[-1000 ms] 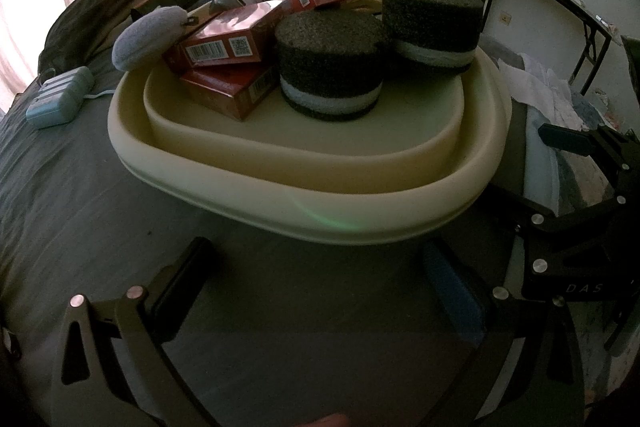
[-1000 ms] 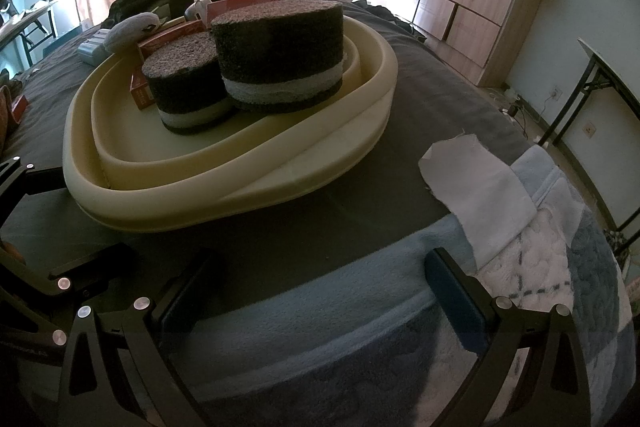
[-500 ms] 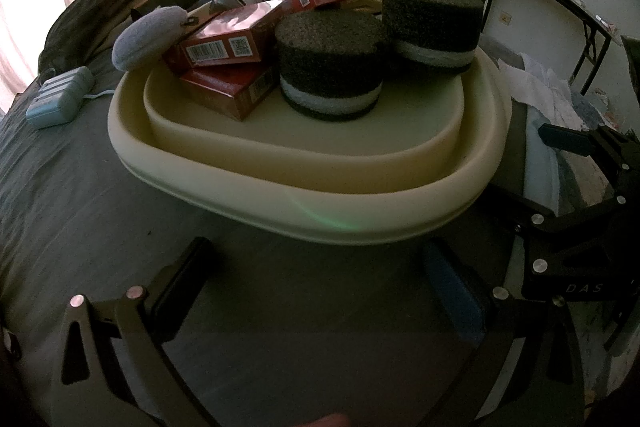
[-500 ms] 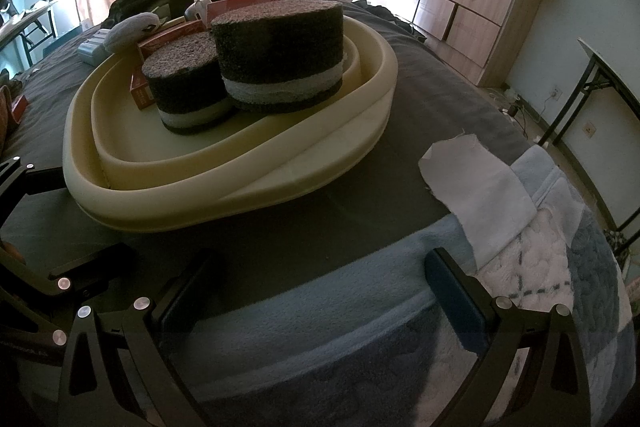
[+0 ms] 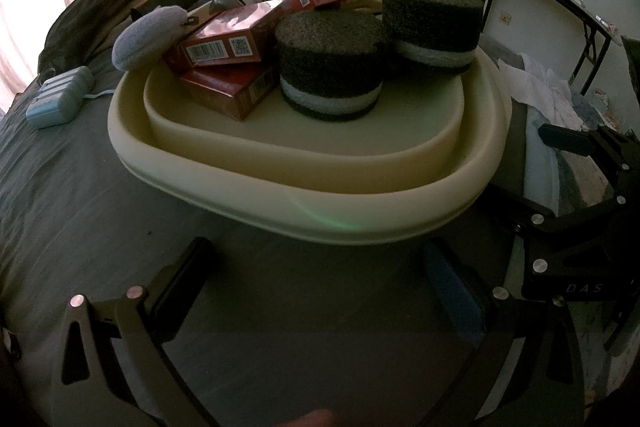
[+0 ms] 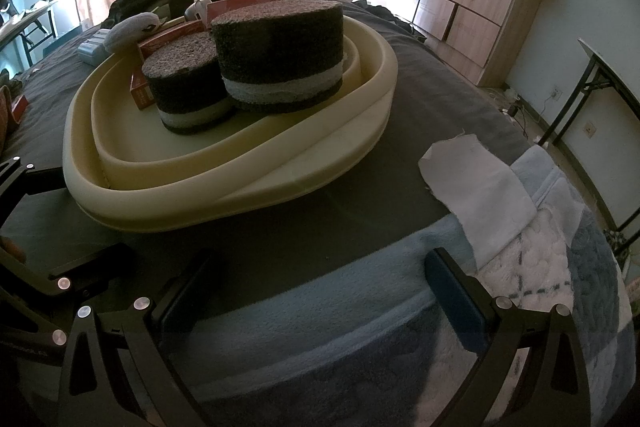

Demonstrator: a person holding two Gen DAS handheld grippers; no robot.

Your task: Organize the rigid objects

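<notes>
No change from a second ago: my left gripper [image 5: 320,267] and right gripper [image 6: 316,275] both stay spread wide, empty, short of the cream tray [image 5: 360,211] on the bed. Two dark cylinders [image 5: 330,67] and red boxes [image 5: 228,43] sit inside it.

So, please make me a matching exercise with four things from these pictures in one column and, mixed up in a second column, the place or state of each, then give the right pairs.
Things:
1. grey pouch
2. nearer black foam cylinder
3. light blue device
4. left tongs

Places or states:
A. on the grey bedsheet, outside the cream tray
B. open, holding nothing
C. resting on the red boxes at the tray's edge
D. standing upright inside the tray

Pairs: 1-C, 2-D, 3-A, 4-B
</notes>
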